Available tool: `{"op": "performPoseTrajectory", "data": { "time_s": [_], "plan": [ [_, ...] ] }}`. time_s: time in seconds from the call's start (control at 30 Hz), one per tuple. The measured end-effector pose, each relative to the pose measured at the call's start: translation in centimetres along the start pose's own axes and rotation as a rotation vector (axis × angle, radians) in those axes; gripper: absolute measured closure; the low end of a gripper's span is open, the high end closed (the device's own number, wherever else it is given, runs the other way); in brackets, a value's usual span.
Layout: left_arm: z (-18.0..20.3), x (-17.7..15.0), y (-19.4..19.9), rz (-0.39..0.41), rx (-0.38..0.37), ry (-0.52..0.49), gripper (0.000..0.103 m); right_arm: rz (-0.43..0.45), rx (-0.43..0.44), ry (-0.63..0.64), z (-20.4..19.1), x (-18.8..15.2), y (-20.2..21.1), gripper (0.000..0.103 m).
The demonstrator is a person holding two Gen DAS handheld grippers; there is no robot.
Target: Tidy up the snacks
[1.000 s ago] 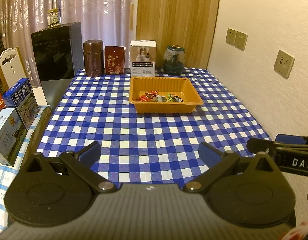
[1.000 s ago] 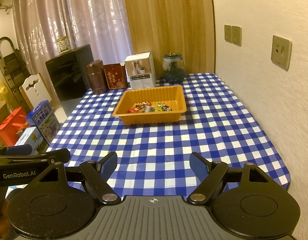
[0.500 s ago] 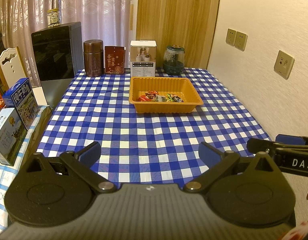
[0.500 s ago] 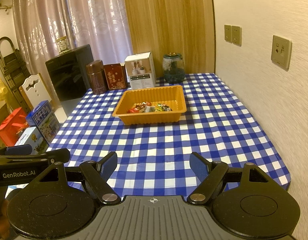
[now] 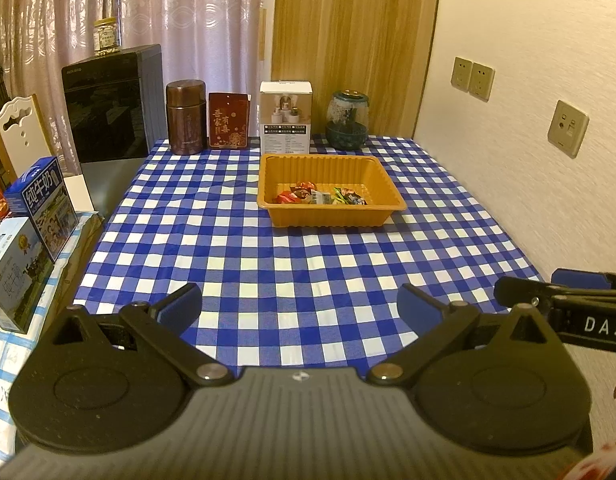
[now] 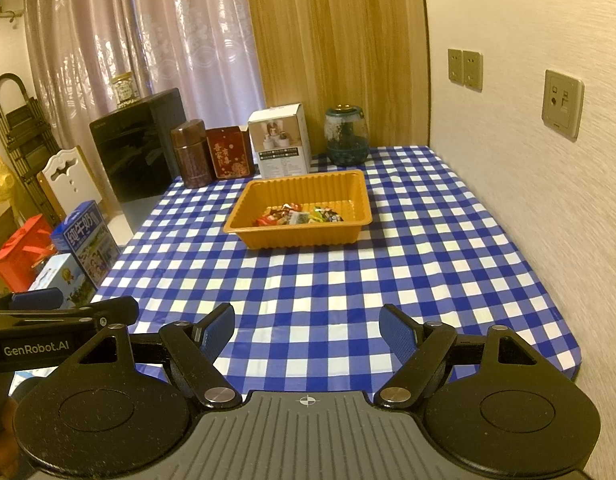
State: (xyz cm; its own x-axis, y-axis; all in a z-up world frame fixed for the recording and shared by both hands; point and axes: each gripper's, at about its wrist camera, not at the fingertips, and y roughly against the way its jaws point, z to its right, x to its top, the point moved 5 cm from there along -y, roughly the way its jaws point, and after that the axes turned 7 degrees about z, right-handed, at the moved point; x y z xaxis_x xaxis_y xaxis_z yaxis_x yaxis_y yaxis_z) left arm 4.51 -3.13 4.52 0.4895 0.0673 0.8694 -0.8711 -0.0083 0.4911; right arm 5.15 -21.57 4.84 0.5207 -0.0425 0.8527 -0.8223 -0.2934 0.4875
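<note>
Nothing has moved since the earlier frames: both grippers hang where they were, over the near edge of the bench [image 5: 291,264] with its blue-and-white checked cloth. Left gripper [image 5: 299,306] has its blue-padded jaws spread wide with nothing between them; right gripper [image 6: 306,330] is likewise wide open and empty.

Well ahead of both grippers, and a little to the right of the left one, sits the ribbed orange plastic tray [image 5: 328,216], with a small heap of bright wrapped snacks [image 5: 320,196] lying along its near wall. No snack lies loose on the cloth that I can see.

Risks, as I judge them: the wrappers are small, slick and piled together, so a pinch may take two at once or slip off. The tray looks light; a gripper pushing on its rim could slide or tip it. Reaching in together, the two grippers could knock each other, as they are already close side by side.
</note>
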Motion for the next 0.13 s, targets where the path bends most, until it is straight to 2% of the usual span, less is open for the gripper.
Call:
{"op": "performPoseTrajectory", "data": {
  "time_s": [0.13],
  "plan": [
    [0.27,0.24,-0.07,0.012,-0.002,0.006,0.000,0.000,0.000,0.000,0.00,0.01,0.00,0.024]
  ]
}}
